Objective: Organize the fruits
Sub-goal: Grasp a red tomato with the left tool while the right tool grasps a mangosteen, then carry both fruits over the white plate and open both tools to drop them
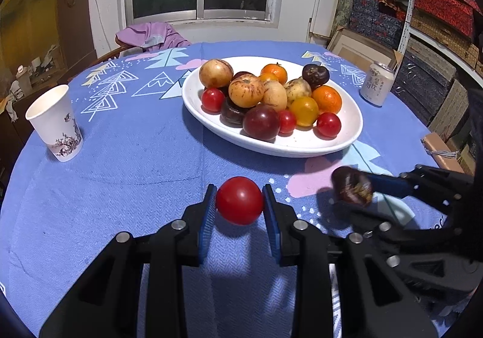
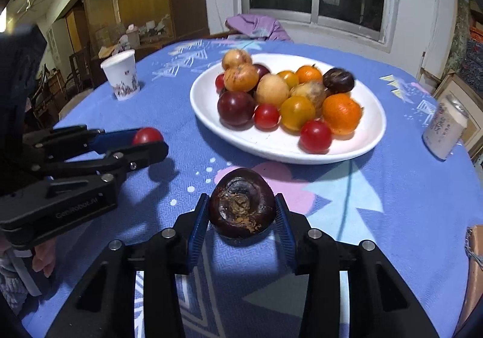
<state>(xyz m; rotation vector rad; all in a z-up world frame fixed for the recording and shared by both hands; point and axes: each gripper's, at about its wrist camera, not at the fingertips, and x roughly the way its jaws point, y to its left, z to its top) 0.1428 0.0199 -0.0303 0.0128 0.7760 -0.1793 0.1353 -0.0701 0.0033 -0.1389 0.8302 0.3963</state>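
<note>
A red tomato (image 1: 239, 200) is clamped between the blue pads of the left gripper (image 1: 239, 202), above the blue tablecloth (image 1: 126, 162). A dark purple fruit (image 2: 241, 203) is pinched by the right gripper (image 2: 241, 211). Both are held in front of the white fruit plate (image 1: 353, 123).

I count one white plate (image 1: 347, 138) on the table (image 1: 120, 172). On it I see three small red tomatoes (image 1: 212, 99), two oranges (image 1: 327, 98), and two dark round fruits (image 1: 315, 75). Off the plate are one red tomato (image 1: 239, 200) and one dark fruit (image 2: 241, 203). Near the table's left edge stands one paper cup (image 1: 55, 123), near its right edge one can (image 1: 377, 84).
</note>
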